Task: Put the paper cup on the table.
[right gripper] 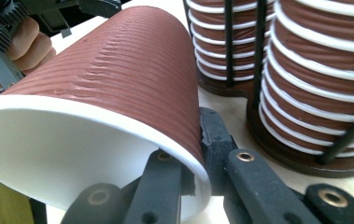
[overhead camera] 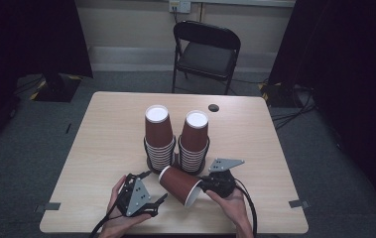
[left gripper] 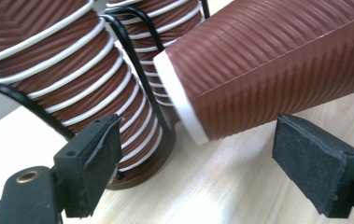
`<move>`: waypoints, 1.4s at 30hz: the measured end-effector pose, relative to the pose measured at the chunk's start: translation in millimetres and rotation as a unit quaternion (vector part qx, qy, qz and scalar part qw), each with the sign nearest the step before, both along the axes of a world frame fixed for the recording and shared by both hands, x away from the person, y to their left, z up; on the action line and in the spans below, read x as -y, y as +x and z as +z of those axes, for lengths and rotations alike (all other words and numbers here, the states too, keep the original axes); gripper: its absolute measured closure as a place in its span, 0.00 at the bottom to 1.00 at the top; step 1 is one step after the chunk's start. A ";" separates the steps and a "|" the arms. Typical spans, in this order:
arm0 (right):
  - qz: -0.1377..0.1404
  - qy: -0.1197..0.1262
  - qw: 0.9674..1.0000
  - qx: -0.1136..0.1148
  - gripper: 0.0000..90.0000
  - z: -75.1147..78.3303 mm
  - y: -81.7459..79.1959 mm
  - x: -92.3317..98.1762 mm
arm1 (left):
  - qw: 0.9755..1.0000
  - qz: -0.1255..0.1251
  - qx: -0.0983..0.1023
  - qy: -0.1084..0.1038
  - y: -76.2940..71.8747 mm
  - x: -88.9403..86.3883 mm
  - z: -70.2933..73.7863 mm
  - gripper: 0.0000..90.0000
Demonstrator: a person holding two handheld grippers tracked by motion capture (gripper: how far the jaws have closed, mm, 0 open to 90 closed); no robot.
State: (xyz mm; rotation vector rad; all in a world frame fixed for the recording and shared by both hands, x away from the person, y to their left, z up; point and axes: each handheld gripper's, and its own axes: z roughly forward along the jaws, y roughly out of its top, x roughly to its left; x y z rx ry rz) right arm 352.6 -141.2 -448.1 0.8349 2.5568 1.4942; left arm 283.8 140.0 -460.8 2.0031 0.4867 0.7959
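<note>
A brown paper cup (overhead camera: 179,185) is held on its side above the near part of the table (overhead camera: 106,129), in front of two cup stacks.

A black folding chair (overhead camera: 205,52) is seen behind the light wooden table. Two stacks of brown ribbed cups, the left stack (overhead camera: 158,136) and the right stack (overhead camera: 194,140), are kept upside down in black wire holders on round brown bases, just beside each other near the table's middle. The single cup is gripped at its white rim by the right gripper (right gripper: 198,163), one jaw inside the mouth and one outside; its closed bottom is pointed toward the stacks. The left gripper (left gripper: 195,161) is held near the cup with its jaws spread wide and nothing between them.
</note>
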 end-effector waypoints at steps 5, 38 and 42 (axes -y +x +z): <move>0.011 -0.012 1.000 -0.009 0.95 4.8 2.8 -3.6 | 0.999 -0.008 0.022 0.026 -4.2 7.6 -2.2 0.17; 0.042 -0.052 0.997 -0.047 0.96 18.6 15.6 -26.8 | 0.984 -0.006 0.108 0.140 -7.4 28.1 -5.5 0.06; 0.047 -0.053 0.996 -0.049 0.96 19.0 16.0 -30.3 | 0.982 -0.009 0.114 0.148 -7.0 32.6 -6.5 0.04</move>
